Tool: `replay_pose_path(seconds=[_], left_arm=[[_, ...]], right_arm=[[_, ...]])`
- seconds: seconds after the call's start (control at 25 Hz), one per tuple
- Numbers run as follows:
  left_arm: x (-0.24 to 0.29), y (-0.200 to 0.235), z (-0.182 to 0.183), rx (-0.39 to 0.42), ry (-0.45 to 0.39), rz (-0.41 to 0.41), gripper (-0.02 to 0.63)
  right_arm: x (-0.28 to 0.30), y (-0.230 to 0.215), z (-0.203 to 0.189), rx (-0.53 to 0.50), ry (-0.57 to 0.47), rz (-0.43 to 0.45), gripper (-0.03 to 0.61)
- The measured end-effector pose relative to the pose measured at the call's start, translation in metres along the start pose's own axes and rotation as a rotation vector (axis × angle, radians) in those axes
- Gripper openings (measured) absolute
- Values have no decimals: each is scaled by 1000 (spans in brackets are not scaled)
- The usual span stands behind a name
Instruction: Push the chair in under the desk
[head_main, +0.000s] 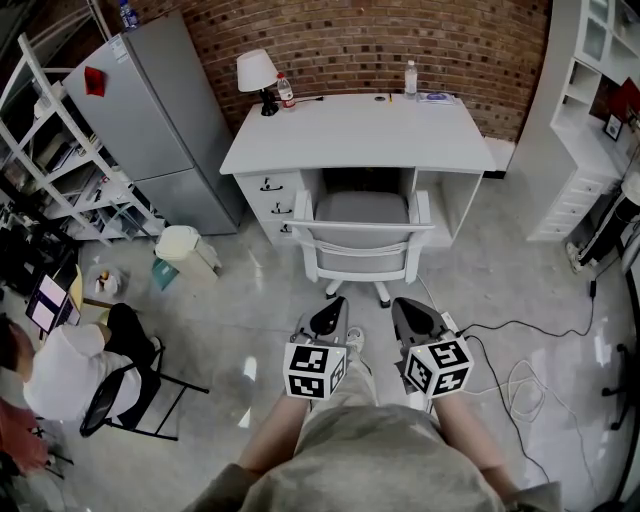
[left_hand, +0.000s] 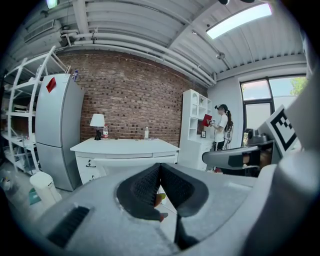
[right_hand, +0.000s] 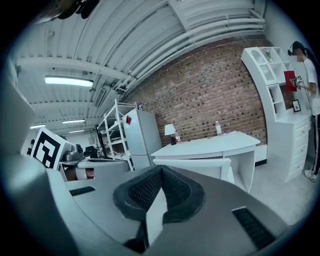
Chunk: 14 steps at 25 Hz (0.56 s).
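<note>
Chair (head_main: 362, 245): the grey seat sits in the kneehole of the white desk (head_main: 360, 135), centred between the drawer unit and the right side panel. The backrest and both armrests stand clear of the desk's front edge. By my reading it is partly in, and the last stretch is not yet done.

Left gripper (head_main: 328, 318): jaws shut tight, nothing between the pads. Right gripper (head_main: 412, 318): the same, closed and empty. You hold both side by side, short of the backrest, and neither touches it.

Risks from here:
- With the jaws closed, you push with two narrow tips. On the curved top rail they could slide off sideways or upward.
- If one side pushes harder, the chair will likely swivel on its base, and an armrest could strike the drawer unit or the side panel.
- It is unclear whether the armrests clear the underside of the desktop. If they don't, forcing the chair will jolt the desk.
- A jolt could topple the lamp (head_main: 257, 72) at the back left corner or the bottle (head_main: 410, 75) at the back edge.
- A cable (head_main: 520, 330) lies on the floor by your right side. Stepping forward could snag it.
</note>
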<state>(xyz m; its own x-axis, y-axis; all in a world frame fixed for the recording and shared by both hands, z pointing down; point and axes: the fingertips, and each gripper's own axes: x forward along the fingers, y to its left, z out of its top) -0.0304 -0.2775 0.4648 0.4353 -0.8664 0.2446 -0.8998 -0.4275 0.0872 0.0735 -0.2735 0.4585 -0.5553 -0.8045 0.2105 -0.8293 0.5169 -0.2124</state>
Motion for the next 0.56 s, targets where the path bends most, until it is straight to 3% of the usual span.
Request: replay_pose_path(seconds=[0.56], left_arm=[[-1, 0, -1, 4, -3, -4, 10]], right_arm=[[2, 9, -2, 24, -9, 45, 8]])
